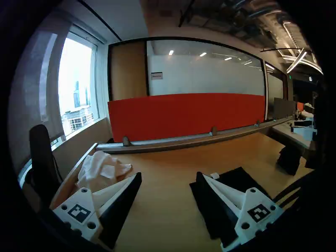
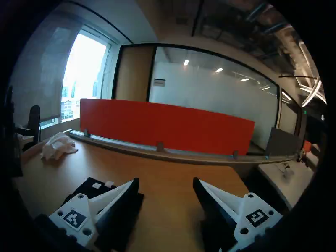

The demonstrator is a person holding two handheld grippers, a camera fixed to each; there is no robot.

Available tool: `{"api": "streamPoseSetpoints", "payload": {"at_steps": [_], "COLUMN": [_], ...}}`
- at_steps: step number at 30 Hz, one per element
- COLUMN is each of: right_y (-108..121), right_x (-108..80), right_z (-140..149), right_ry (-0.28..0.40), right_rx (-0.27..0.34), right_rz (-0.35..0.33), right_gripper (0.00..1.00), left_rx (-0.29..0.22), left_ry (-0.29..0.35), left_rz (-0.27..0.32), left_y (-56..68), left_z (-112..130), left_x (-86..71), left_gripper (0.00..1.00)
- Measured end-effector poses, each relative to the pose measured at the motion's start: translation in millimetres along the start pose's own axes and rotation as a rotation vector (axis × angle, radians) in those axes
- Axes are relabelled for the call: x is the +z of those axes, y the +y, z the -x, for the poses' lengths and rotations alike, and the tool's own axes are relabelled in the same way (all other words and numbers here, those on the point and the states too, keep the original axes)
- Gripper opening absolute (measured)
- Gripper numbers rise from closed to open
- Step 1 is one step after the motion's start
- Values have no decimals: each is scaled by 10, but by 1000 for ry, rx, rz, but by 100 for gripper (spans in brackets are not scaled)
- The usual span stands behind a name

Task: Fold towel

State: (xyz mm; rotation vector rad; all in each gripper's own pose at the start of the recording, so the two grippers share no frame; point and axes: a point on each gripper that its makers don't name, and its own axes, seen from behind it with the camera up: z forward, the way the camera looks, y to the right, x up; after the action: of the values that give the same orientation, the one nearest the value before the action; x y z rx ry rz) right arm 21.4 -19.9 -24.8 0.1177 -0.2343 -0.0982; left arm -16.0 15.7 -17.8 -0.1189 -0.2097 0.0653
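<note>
A crumpled white towel (image 1: 101,169) lies in a heap near the left corner of the wooden desk (image 1: 176,168); in the right gripper view the white towel (image 2: 58,145) sits far off at the left. A folded black cloth (image 1: 229,189) lies flat on the desk, partly behind my left gripper's right finger; the black cloth (image 2: 94,189) also shows behind my right gripper's left finger. My left gripper (image 1: 168,178) is open above the desk, between the white towel and the black cloth, holding nothing. My right gripper (image 2: 166,182) is open too, with bare desk between its fingers.
A red divider panel (image 1: 185,113) on a metal rail runs along the desk's far edge. A black office chair (image 1: 42,159) stands at the left by the window. Another desk (image 1: 294,132) with objects and a dark bag (image 1: 290,159) lie to the right.
</note>
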Motion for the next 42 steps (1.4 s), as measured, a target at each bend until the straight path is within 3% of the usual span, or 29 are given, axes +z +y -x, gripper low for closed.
{"api": "streamPoseSetpoints", "payload": {"at_steps": [9, 21, 30, 42], "right_y": [-199, -410, -612, -769], "right_x": [-4, -2, -24, 7], "right_z": [245, 470, 692, 1023], "right_ry": [-73, -143, -205, -282], "right_rx": [-75, -142, -188, -204], "right_rz": [-110, -258, -389, -462], "right_gripper": [100, 100, 100, 100], "left_rx": [58, 78, 112, 158], "left_ry": [-61, -114, -148, -208], "left_rz": [107, 232, 355, 430], "left_y": [220, 453, 699, 893], "left_z": [193, 402, 568, 873], "left_x": [10, 27, 28, 86], "left_gripper": [96, 96, 96, 96]}}
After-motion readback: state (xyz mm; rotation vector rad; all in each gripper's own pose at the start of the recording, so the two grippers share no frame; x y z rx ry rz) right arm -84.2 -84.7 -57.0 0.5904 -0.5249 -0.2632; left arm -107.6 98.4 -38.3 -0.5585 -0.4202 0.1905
